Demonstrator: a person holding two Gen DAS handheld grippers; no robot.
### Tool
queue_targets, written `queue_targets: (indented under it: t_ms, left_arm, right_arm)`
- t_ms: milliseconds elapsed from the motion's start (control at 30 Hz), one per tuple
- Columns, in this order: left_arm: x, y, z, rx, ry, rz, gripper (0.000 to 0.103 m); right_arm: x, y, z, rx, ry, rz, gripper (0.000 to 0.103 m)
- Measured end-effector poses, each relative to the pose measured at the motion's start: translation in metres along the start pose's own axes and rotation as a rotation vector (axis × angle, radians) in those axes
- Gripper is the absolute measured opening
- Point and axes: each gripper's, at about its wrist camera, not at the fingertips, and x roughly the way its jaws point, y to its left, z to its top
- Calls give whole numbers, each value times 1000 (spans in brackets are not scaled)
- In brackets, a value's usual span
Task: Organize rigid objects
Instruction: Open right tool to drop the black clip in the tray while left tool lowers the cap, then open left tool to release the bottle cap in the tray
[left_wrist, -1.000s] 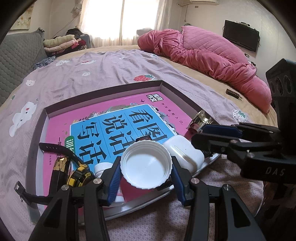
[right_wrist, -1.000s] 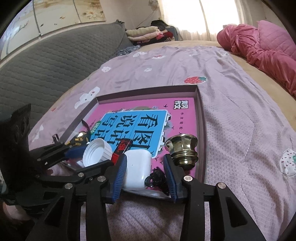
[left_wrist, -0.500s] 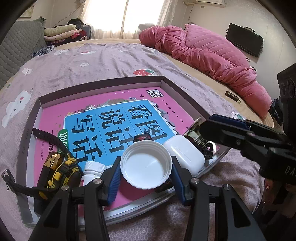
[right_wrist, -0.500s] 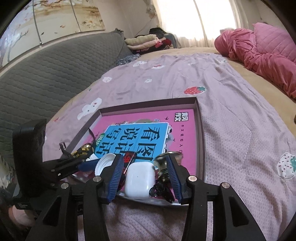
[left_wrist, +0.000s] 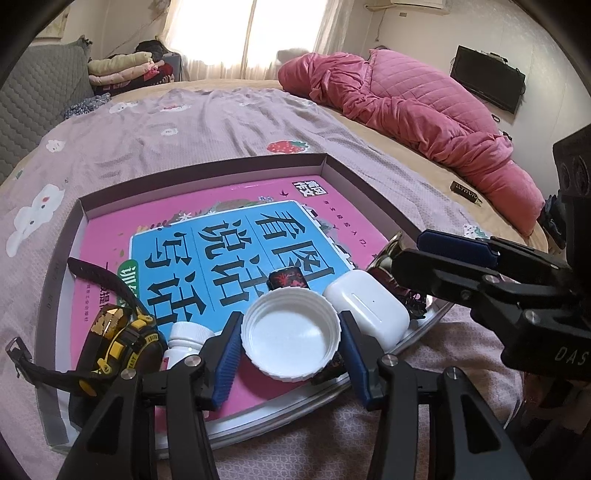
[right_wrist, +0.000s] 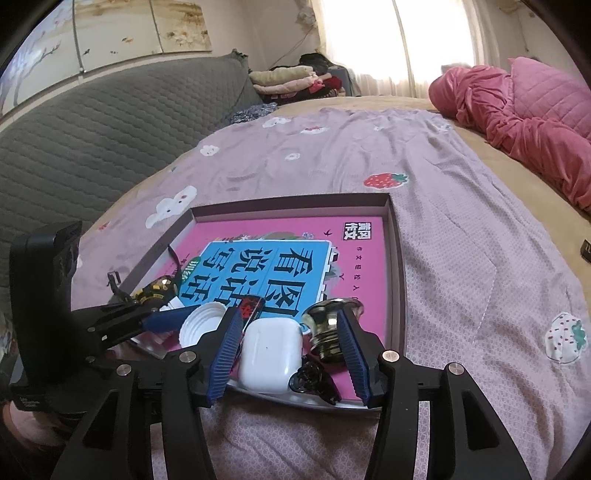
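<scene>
White bottle cap (left_wrist: 291, 334) sits gripped between the left tongs (left_wrist: 288, 349); the right tongs (right_wrist: 286, 345), opening, straddle the untouched white earbud case (right_wrist: 269, 354) in the tray (right_wrist: 397, 258).

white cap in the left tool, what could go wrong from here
1. The white cap sits between the left tool's pads; if barely pinched, it could slip onto the book.
2. The right tool is opening around the earbud case with the brass knob against one finger; it might tip.
3. The two tools stand close and could collide.
</scene>
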Motion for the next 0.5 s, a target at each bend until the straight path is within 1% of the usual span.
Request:
queue_targets:
  t_ms: [133,167,500]
  left_arm:
    - [-3,-2,0,9,-8,3,59]
    - [-5,-3,1,13,-11,6,60]
    - [-21,2,5,10,-66,32,60]
  right_arm:
    - [1,0,0,-3,1,-7,55]
    - [0,0,0,-4,0,-8,55]
    - [0,4,-2,-30,0,-24,56]
